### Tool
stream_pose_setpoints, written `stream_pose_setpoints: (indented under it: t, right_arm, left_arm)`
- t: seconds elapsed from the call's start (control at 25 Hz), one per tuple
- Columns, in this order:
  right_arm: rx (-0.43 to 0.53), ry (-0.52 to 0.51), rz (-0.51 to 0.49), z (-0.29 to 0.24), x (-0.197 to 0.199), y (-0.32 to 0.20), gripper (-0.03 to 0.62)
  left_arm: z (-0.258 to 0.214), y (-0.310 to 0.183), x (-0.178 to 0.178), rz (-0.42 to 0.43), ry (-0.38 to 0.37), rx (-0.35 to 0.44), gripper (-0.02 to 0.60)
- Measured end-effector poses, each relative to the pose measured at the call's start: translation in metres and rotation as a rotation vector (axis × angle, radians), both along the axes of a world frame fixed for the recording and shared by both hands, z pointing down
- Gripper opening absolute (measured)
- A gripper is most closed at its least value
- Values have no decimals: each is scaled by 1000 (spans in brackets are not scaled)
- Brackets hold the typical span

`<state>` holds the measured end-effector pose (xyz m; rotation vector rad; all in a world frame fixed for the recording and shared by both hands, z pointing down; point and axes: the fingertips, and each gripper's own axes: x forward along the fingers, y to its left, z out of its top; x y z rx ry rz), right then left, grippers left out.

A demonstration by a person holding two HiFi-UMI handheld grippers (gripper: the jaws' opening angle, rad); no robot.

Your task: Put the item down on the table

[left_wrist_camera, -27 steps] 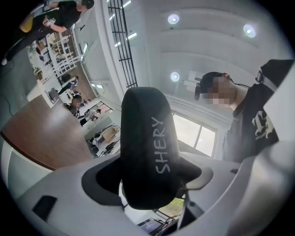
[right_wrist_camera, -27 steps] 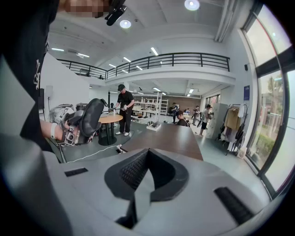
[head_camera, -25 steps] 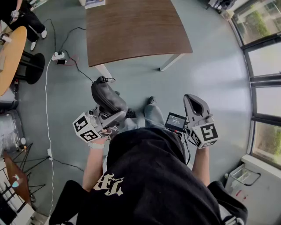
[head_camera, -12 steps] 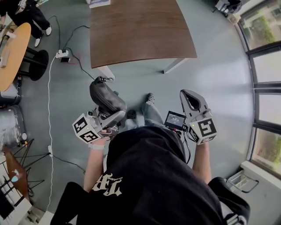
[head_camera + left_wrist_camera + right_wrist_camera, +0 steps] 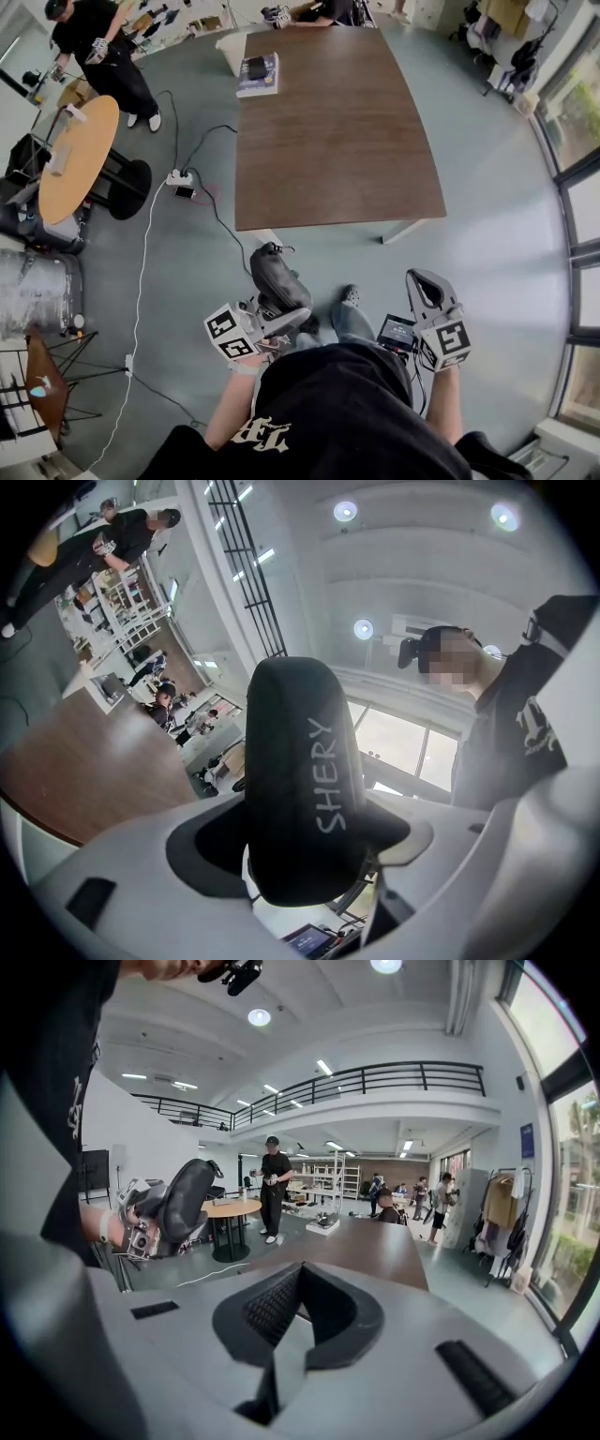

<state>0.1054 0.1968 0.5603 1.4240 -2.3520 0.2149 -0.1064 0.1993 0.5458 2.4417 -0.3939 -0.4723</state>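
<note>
A black padded case (image 5: 278, 281) with "SHERY" printed on it (image 5: 305, 789) stands upright in my left gripper (image 5: 281, 315), which is shut on its lower end (image 5: 305, 860). It hangs over the grey floor, short of the near corner of the brown wooden table (image 5: 337, 131). My right gripper (image 5: 424, 286) is at the right at about the same height, its jaws shut together (image 5: 298, 1274) with nothing between them. From the right gripper view the case (image 5: 183, 1206) shows at the left and the table (image 5: 366, 1246) straight ahead.
A book with a dark box (image 5: 258, 75) lies at the table's far left corner. A power strip (image 5: 178, 178) and cables lie on the floor at the left. A round wooden table (image 5: 75, 159) and a person in black (image 5: 108, 61) are at far left. A small screen (image 5: 398, 331) sits by the right gripper.
The head view has lifted, so the whole table now shows and both grippers sit lower in the frame. The left gripper still holds the case; the right stays shut.
</note>
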Motion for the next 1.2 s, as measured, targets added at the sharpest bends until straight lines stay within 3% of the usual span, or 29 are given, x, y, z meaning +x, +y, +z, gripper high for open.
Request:
stream_pose_setpoints:
  t: [0.64, 1.2]
  right_arm:
    - [-17, -24, -23, 8, 71, -86, -11]
    - [-65, -54, -12, 7, 110, -118, -11]
  left_arm:
    - [-8, -77, 64, -50, -28, 18, 359]
    - [-2, -101, 123, -26, -53, 38, 359]
